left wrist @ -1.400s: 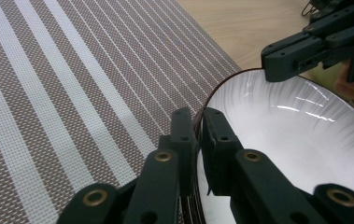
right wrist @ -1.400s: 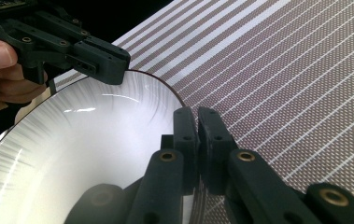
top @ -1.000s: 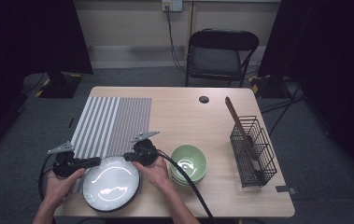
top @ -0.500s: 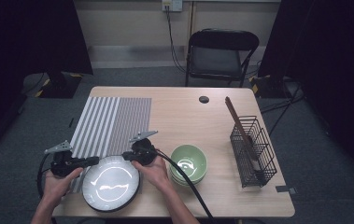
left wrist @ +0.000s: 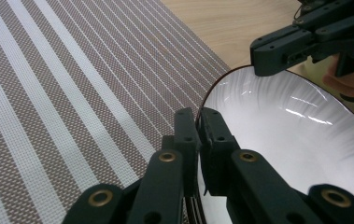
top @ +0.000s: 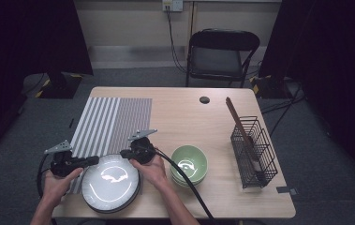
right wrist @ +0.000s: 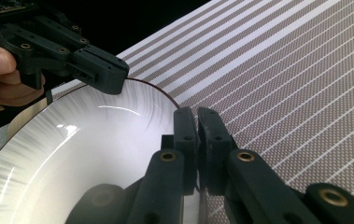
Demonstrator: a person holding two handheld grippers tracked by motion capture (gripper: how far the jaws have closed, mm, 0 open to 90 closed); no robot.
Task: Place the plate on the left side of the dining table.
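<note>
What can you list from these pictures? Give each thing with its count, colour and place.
plate: one, white with dark rim, near left table edge
bowls: stacked, green, right of plate
placemat: one, grey and white striped, left half of table
wire basket: one, black, right side
table: one, light wood
chair: one, black, behind table
left gripper: black, shut on plate rim
right gripper: black, shut on plate rim
</note>
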